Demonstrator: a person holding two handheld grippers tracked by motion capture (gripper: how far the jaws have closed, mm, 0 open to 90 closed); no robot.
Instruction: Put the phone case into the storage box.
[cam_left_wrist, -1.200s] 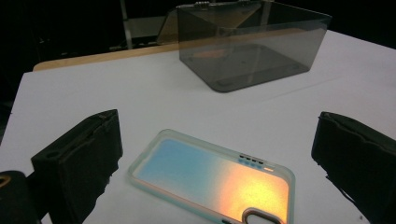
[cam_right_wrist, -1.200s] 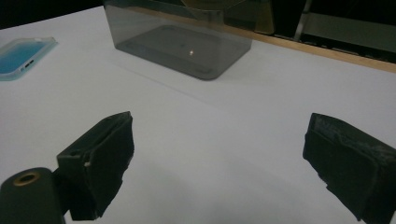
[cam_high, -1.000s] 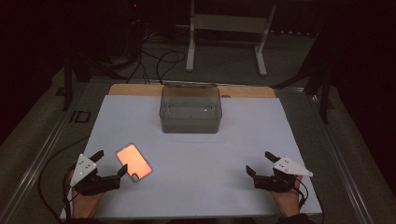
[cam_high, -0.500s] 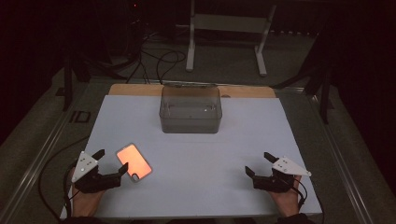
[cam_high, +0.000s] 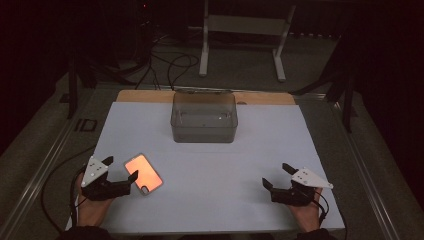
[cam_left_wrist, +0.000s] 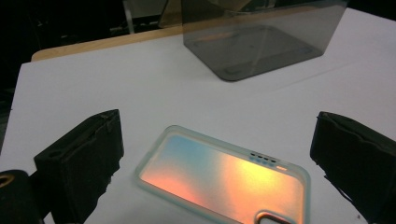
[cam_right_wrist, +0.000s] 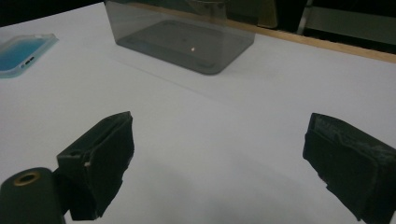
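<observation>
- Left claw (cam_high: 120, 176): jaws spread wide, nothing held; phone case (cam_high: 143, 173) just ahead, flat on the white tabletop (cam_high: 225, 165), lying between the jaw tips in the left gripper view (cam_left_wrist: 224, 179).
- Phone case position: at 8 o'clock from the smoky clear bin (cam_high: 204, 116), well apart from it; bin at 12 o'clock on the tabletop.
- Right claw (cam_high: 278, 176): jaws spread, empty, parked near the 5 o'clock corner.
- Judged step: closing on the case for pickup.
- Recommended: lower until jaw tips straddle the thin long edges, squeeze gently; flexible rim likely to bow or slip.
- Risk: jaw scraping the tabletop, pushing the case away.
</observation>
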